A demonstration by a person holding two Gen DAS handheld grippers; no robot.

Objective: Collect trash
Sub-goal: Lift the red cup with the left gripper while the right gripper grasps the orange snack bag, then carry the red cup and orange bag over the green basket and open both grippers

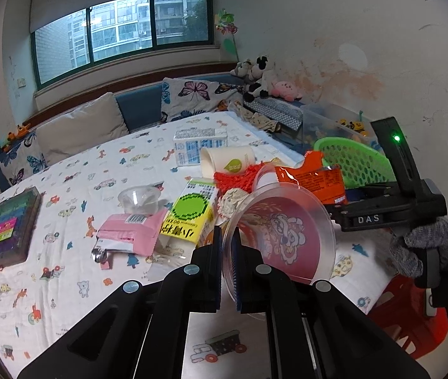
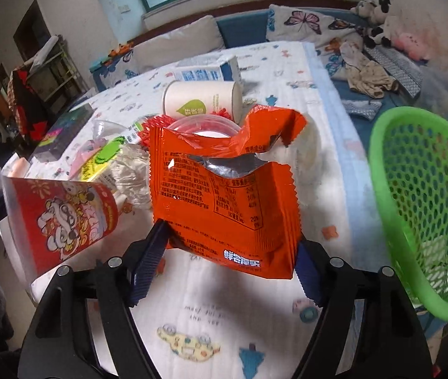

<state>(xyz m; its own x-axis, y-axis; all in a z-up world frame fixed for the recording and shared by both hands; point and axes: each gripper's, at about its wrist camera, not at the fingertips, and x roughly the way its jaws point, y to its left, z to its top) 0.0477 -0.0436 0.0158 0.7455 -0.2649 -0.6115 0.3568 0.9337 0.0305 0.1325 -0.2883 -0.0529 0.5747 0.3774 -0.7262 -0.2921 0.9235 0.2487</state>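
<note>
We hold the left gripper (image 1: 227, 262) with its jaws pressed together on the rim of a clear red-printed cup (image 1: 282, 237), which tilts above the worktop (image 1: 66, 189).

The right gripper (image 2: 228, 263) has its jaws set against the two side edges of a torn orange wrapper (image 2: 224, 202). The wrapper stands between them, lifted clear of the worktop. Whether the pads press firmly cannot be told from the right wrist view, so we treat this grip as unconfirmed.

The green basket (image 2: 426, 195) is our landmark. The wrapper hangs just to the left of it, and the cup lies further left again. Beyond the wrapper, still left of the basket, lie a paper cup (image 2: 202, 98) on its side, a blue-and-white carton (image 2: 205, 71) and a yellow-and-green carton (image 1: 189, 214). A pink packet (image 1: 129, 233) and a small clear cup (image 1: 138, 200) lie furthest from the basket.

To do this step well, we judge the following:

1. Close the right jaws until the foil visibly buckles. A thin wrapper slips easily.
2. Carry the wrapper over the basket rim before releasing. The rim sits tilted towards us, so approach from the open side.
3. Keep the cup level with its rim pinch intact, and keep it away from the right gripper's path.
4. Release only when the wrapper is inside the basket walls.
</note>
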